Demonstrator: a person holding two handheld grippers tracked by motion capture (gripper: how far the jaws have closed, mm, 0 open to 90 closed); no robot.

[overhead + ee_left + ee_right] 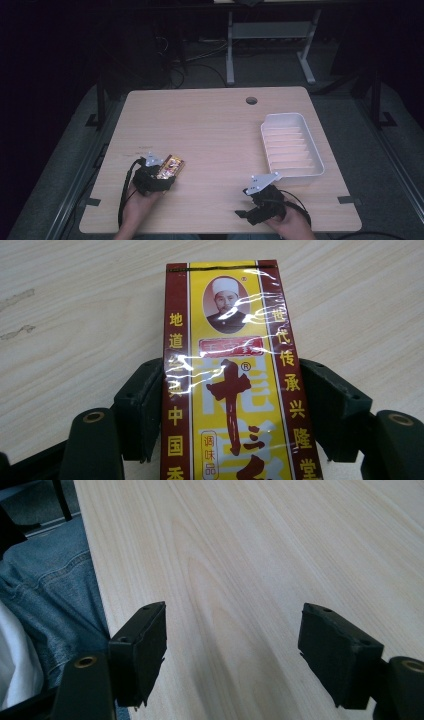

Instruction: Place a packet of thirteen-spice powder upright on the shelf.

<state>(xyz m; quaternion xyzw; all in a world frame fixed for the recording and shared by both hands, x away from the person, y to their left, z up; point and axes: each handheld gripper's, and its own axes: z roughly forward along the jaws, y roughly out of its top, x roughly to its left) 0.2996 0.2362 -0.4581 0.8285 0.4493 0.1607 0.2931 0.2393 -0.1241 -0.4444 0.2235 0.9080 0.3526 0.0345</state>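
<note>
You are closing the left gripper (227,405) jaws against the sides of the seasoning packet (230,375) lying flat on the surface (215,130), not yet lifted, while your right gripper (232,650) is waiting open and empty near the white tray (292,145).

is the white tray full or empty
Empty. The high view shows the white tray on the table's right side with only its bare ribbed floor; the seasoning packet is over by the left hand-held gripper.
</note>
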